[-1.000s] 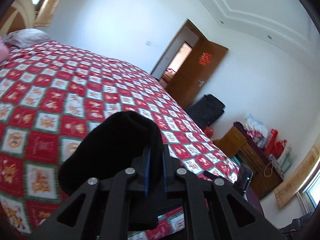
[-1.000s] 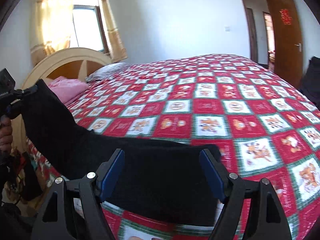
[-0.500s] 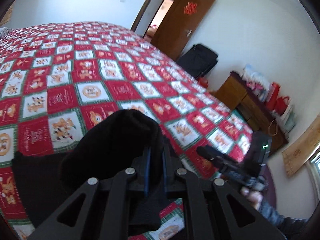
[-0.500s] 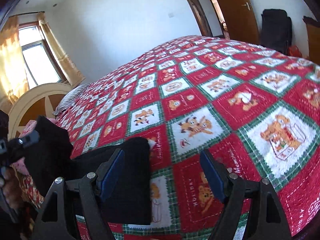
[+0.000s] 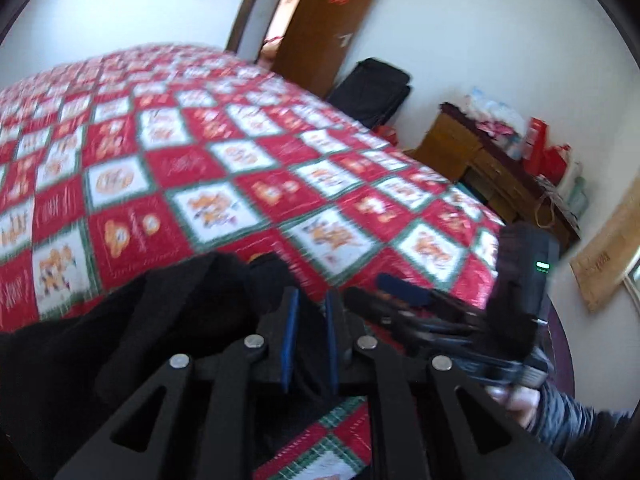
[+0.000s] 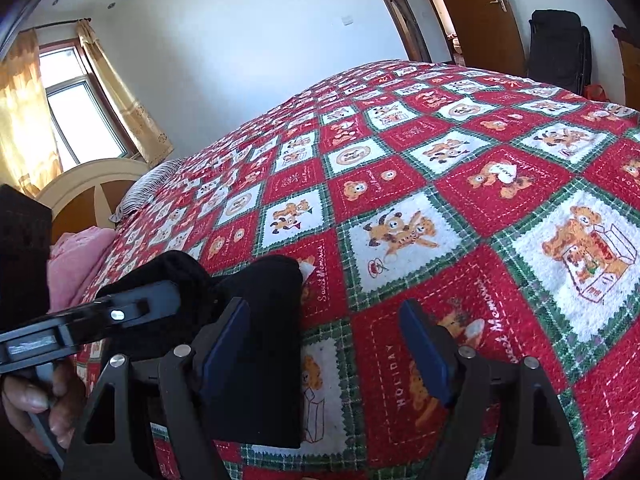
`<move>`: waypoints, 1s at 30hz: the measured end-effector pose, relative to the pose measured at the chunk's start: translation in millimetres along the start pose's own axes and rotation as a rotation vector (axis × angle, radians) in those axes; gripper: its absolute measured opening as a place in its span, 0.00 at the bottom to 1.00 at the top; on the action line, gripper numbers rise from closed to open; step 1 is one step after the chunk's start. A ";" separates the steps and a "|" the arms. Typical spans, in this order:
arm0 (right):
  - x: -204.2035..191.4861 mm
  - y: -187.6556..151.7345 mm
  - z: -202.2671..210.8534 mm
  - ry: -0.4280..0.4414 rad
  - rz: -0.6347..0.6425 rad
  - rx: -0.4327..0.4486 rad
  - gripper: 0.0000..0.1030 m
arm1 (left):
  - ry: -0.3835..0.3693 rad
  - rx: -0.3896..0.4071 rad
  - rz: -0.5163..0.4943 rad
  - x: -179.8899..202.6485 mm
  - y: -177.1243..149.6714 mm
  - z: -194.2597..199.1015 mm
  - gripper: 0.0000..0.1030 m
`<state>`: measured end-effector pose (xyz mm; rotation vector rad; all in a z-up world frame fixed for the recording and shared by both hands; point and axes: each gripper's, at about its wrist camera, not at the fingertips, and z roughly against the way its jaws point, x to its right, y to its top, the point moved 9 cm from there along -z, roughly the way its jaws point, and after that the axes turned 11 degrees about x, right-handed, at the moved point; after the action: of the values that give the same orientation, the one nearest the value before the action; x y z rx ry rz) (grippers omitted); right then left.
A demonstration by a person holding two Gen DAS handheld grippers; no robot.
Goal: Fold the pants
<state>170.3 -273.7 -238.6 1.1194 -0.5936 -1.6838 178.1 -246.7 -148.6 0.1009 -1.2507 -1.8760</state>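
Left gripper [image 5: 310,332] just carried black pants [image 5: 132,344] across, jaws easing apart, cloth between pads. Right gripper [image 6: 326,354] spread, empty. Pants doubled at near-left edge of bed [image 6: 460,184]; fold landing.

You can read words only on the bed quilt [image 6: 472,208], right wrist view: "HOLIDAY" on a red square near your gripper, "Sweet Memories" along two red squares' edges. A red character sign on the door [image 6: 472,4] is illegible. Left wrist view too blurred.

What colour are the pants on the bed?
The pants are plain black, best seen in the right wrist view, lying on the red patchwork bedspread.
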 end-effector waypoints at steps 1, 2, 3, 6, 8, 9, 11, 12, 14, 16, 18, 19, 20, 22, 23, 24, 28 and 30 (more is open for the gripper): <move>-0.5 0.3 0.7 0.001 -0.001 0.002 0.76 | -0.007 0.012 -0.018 3.3 1.7 7.5 0.18; -0.5 0.7 1.1 0.001 -0.002 0.004 0.76 | -0.004 0.025 -0.028 2.7 3.7 12.0 0.25; -0.2 1.4 1.9 0.002 -0.005 0.007 0.76 | 0.011 0.041 -0.037 -0.2 4.5 20.1 0.35; -0.6 6.5 8.1 0.016 -0.023 0.031 0.76 | 0.070 0.088 -0.049 -20.7 5.0 38.0 0.48; -3.7 10.6 12.1 0.043 -0.056 0.040 0.76 | 0.129 0.120 -0.041 -42.4 1.5 51.8 0.52; -7.9 12.0 13.6 0.074 -0.083 0.034 0.76 | 0.172 0.130 -0.045 -55.2 -1.2 55.8 0.54; -19.7 13.0 14.9 0.134 -0.129 0.013 0.76 | 0.266 0.145 -0.043 -83.8 -9.7 66.4 0.57; -26.2 13.1 14.8 0.157 -0.141 0.003 0.76 | 0.297 0.142 -0.026 -96.6 -15.1 70.9 0.57; -44.4 9.5 13.4 0.206 -0.140 -0.030 0.76 | 0.346 0.127 0.026 -120.8 -27.3 77.7 0.57; -60.3 2.5 9.7 0.232 -0.126 -0.065 0.76 | 0.368 0.116 0.087 -140.5 -38.8 80.6 0.57; -73.8 -4.4 4.7 0.261 -0.125 -0.095 0.76 | 0.396 0.109 0.099 -150.4 -47.5 81.2 0.57; -79.7 -8.2 1.6 0.271 -0.123 -0.111 0.76 | 0.414 0.108 0.094 -154.2 -50.7 81.6 0.57; -86.7 -11.2 -2.2 0.281 -0.118 -0.126 0.76 | 0.423 0.108 0.088 -156.0 -52.1 81.1 0.57; -97.3 -18.7 -13.7 0.288 -0.112 -0.175 0.76 | 0.441 0.106 0.077 -159.7 -54.2 80.5 0.60; -97.9 -22.1 -18.0 0.275 -0.116 -0.193 0.76 | 0.450 0.105 0.072 -161.2 -55.4 81.2 0.63; -98.4 -26.0 -23.3 0.260 -0.116 -0.215 0.76 | 0.458 0.107 0.068 -163.0 -56.2 81.4 0.64; -94.0 -40.2 -30.7 0.209 -0.085 -0.280 0.16 | 0.463 0.106 0.078 -171.8 -62.5 85.1 0.64; -91.1 -40.8 -27.0 0.216 -0.072 -0.284 0.08 | 0.464 0.106 0.091 -175.2 -65.0 85.2 0.64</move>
<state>183.1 -171.4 -247.0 1.1051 -0.1728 -1.6211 207.6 -57.2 -222.1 0.4980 -1.0105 -1.5882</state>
